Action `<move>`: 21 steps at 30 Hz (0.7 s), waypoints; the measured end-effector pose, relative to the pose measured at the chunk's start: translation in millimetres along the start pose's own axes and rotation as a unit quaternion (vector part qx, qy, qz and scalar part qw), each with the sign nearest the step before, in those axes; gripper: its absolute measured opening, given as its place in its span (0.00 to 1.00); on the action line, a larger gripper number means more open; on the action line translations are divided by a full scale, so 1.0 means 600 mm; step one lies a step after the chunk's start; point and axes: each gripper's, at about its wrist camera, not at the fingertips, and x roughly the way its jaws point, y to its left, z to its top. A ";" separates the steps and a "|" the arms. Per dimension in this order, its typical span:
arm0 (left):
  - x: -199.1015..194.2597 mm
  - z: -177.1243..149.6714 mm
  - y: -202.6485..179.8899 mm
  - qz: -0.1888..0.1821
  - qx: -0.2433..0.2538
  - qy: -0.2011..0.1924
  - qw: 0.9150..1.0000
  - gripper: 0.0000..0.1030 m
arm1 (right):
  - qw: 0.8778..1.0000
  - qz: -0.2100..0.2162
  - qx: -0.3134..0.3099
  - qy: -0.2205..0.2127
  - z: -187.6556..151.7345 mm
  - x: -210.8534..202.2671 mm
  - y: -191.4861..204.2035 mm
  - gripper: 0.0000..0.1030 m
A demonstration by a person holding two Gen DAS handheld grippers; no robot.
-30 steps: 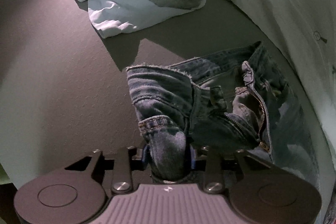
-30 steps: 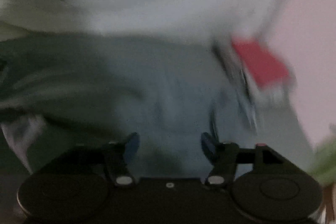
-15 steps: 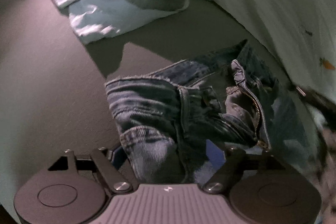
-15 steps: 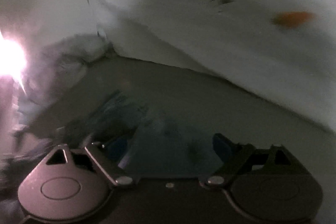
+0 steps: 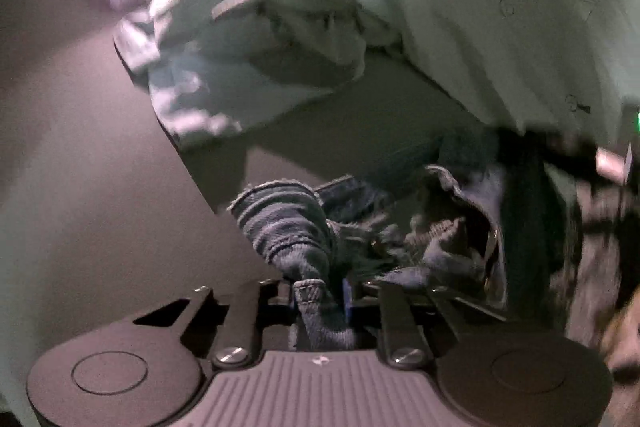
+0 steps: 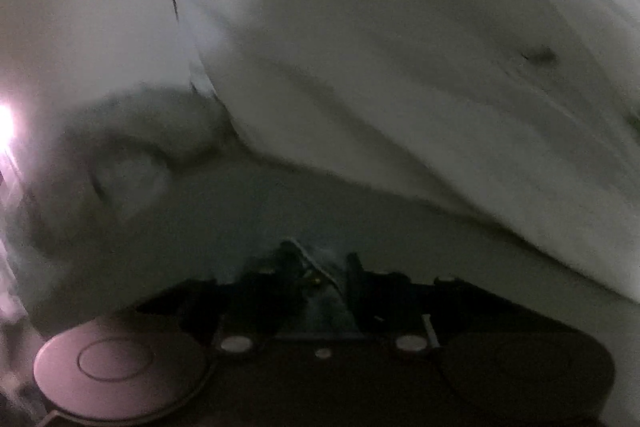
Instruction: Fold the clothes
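Between the left jaws: the left gripper (image 5: 320,301) is clamped on a thick fold of the denim shorts (image 5: 288,227), seemingly at the waistband; the jaws have just been closing and the cloth is pinched tight between them.
Right jaws: the right gripper (image 6: 320,275) has just been closing too, and stands narrow on a bit of cloth with a pale seam and a small metal stud, apparently denim; the view is dark and blurred, so the hold is a judgement.
Shorts: bunched and crumpled on the grey surface (image 5: 80,207), fly and zipper (image 5: 490,251) hanging open, nothing laid flat.
Beyond the shorts: a pale crumpled garment (image 5: 248,67) lies in a heap well apart from the denim, further out on the same surface, untouched by either gripper.
Backdrop: a large white sheet (image 5: 500,7) rises behind both pieces and fills most of the right wrist view.
Done so far: as far as the frames show, only the pick-up: both ends of the shorts appear to be taken up.
Left to do: spread the shorts flat, fold them, then do the same for the pale garment; no folded piece is in sight, so the task looks to be near its start.
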 end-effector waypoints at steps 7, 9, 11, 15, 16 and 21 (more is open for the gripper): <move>0.002 0.043 0.065 0.081 -0.004 -0.007 0.997 0.31 | 0.995 0.025 -0.087 0.052 0.074 0.125 0.189 0.29; -0.003 0.050 0.086 0.075 -0.032 0.009 0.997 0.37 | 0.993 0.020 -0.099 0.057 0.059 0.117 0.219 0.36; -0.023 0.046 0.083 0.078 -0.019 -0.005 0.997 0.49 | 0.996 0.029 -0.086 0.023 0.029 0.052 0.209 0.72; -0.048 0.030 0.045 0.087 0.049 -0.027 0.995 0.69 | 1.000 0.011 -0.016 0.004 -0.058 -0.105 0.107 0.74; -0.051 0.026 0.029 0.082 0.067 -0.026 0.994 0.70 | 1.000 -0.001 0.002 0.012 -0.083 -0.134 0.072 0.75; -0.050 0.001 -0.092 0.034 0.190 -0.044 0.980 0.82 | 0.982 -0.162 0.070 0.069 -0.236 -0.328 -0.115 0.76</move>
